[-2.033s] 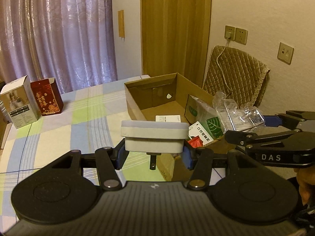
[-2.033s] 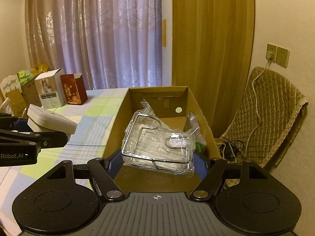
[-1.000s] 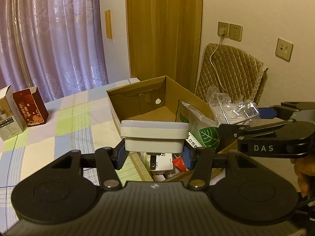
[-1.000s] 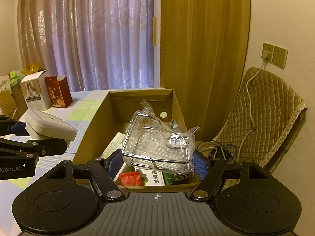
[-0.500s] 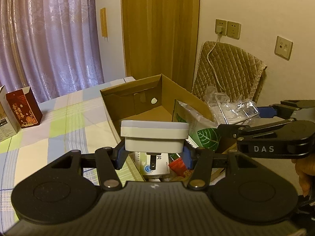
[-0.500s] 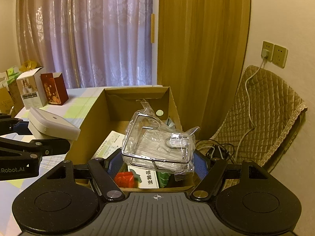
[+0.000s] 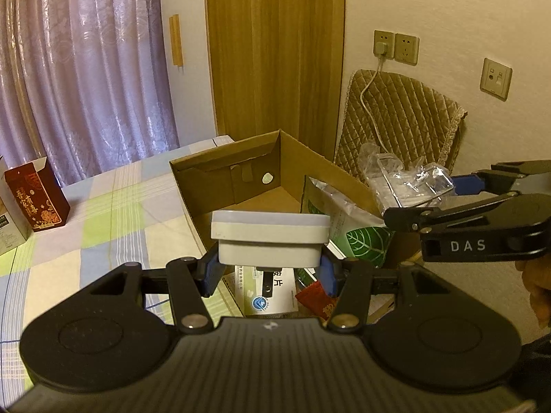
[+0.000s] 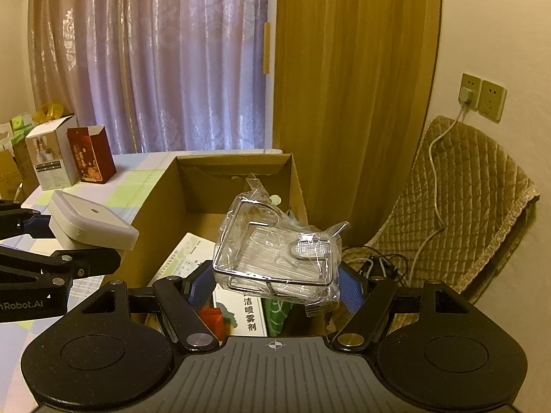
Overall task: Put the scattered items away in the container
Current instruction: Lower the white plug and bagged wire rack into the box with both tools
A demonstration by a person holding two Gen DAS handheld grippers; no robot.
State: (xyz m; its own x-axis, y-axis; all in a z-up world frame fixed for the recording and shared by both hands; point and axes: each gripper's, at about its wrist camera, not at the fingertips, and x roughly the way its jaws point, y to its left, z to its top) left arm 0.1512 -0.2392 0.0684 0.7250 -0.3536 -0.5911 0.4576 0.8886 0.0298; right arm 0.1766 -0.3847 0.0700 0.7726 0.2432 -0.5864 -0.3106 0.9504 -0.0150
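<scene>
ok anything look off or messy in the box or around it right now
Nothing looks spilled or damaged. The green leaf-print pouch stands tilted against the cardboard box's right wall, poking above its rim. Both items are held level over the box: the white plug-in device in the left claw, the bagged wire rack in the right claw.

"DAS" stood in white on the black body of the right gripper (image 7: 458, 186). The left gripper (image 8: 38, 230) bore "Robot.AI", its start cut off. A white carton (image 8: 249, 311) in the cardboard box (image 8: 155, 206) read "洁喷雾剂".
</scene>
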